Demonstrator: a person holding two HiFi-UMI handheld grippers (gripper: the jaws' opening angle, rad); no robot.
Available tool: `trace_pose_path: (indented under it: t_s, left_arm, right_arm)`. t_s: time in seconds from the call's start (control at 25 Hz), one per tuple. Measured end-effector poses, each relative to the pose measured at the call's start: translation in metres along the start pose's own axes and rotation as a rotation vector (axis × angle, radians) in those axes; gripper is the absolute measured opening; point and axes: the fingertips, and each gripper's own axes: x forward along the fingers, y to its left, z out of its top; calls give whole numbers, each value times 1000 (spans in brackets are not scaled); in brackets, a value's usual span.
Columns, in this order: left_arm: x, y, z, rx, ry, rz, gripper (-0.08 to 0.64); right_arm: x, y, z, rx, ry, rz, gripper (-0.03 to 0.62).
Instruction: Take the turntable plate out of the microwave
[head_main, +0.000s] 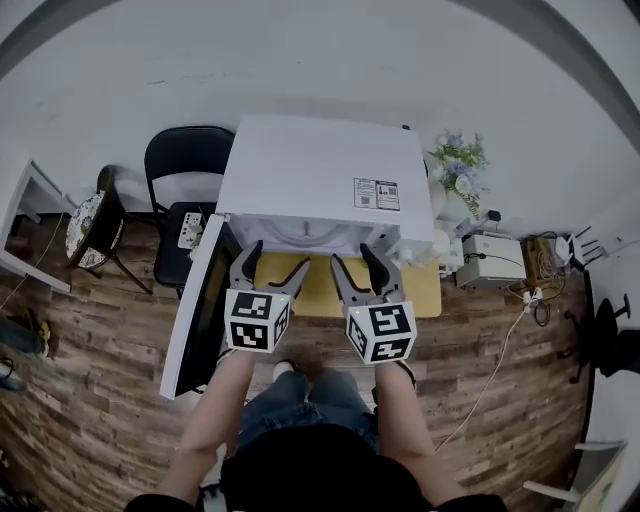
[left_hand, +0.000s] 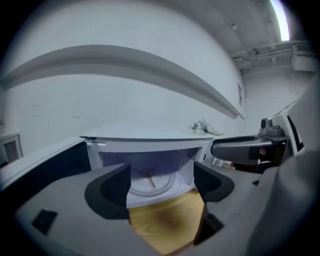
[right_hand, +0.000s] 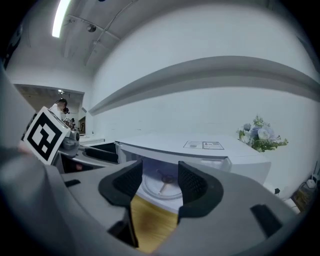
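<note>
A black chair (head_main: 186, 158) stands at the left, beside the microwave's (head_main: 320, 170) open door (head_main: 203, 305). The left gripper (head_main: 279, 256) and right gripper (head_main: 354, 255) hover before the cavity, jaws spread and empty. The turntable plate (left_hand: 160, 186) lies inside, nothing blocking it. Flowers (head_main: 458, 165) sit at the right.

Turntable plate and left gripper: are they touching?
Apart. Left gripper view: open fingers of the left gripper sit short of the microwave, tabletop showing before the turntable plate inside.

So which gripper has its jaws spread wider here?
The left gripper, beside the open microwave door: its jaws stand clearly farther apart than those of the right gripper. Both are empty.
</note>
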Motion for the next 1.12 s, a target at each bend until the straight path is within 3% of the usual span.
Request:
trace_pose_path:
  t_s: [0.28,0.56,0.84,1.12]
  left_arm:
    - [23,18,-27,-113,19,-15,391]
    - [45,43,-54,-352,18,2,359]
    - [71,50,-81,-475,19,10,351]
    - [103,58,-109,-659,9,-8,328]
  right_arm:
    - [25,-3,-31,55,54,-23,215]
    - [55,-9,-69,208,115,-1,210]
    - [79,-20,-102,330,138,6,210]
    - [100,-28,-125,438,129,37,209]
